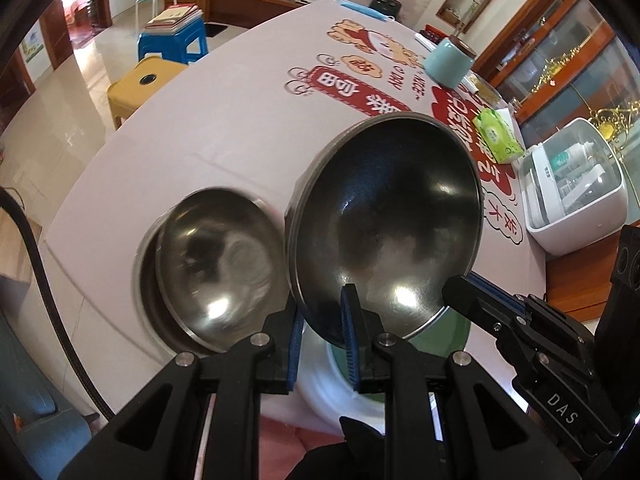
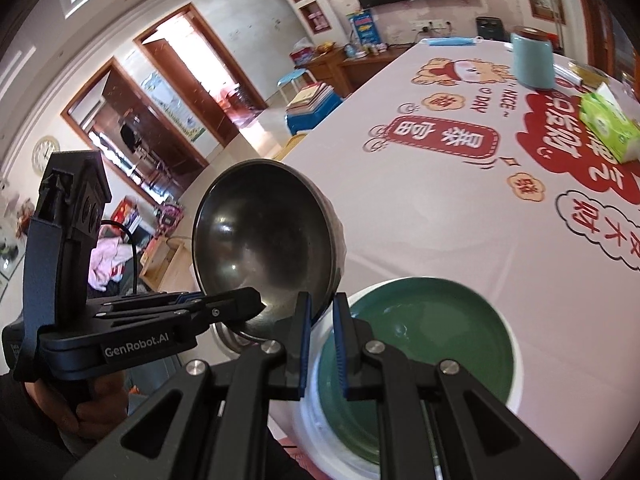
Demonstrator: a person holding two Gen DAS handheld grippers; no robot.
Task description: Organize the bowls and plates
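Across a worktop (image 2: 420, 208) spread with a printed pink cloth, a person sorts the crockery with a tool in each hand. The biggest piece in play is a large steel bowl (image 2: 260, 240), lifted clear of the cloth and tipped so its mouth faces the cameras. It hangs just above and to the left of the green dish (image 2: 432, 332), which sits white-walled at the near edge of the worktop. Left of the green dish, and just beside it, rest the nested steel bowls (image 1: 216, 264) (a smaller bowl inside a wider rim, blurred in the left wrist view). The left tool (image 1: 322, 312) is clamped on the large bowl's near rim, one blue pad inside and one outside. The right tool (image 2: 323, 304) pinches the same rim a little further round, on the side towards the green dish. The likely next step is to set the large bowl with its steel fellows, which lie to the left of both tools, on the left hand's side. Being round, the bowl has no long axis to line up. Its tilt would have to be levelled first, and two grips on one rim must travel together.
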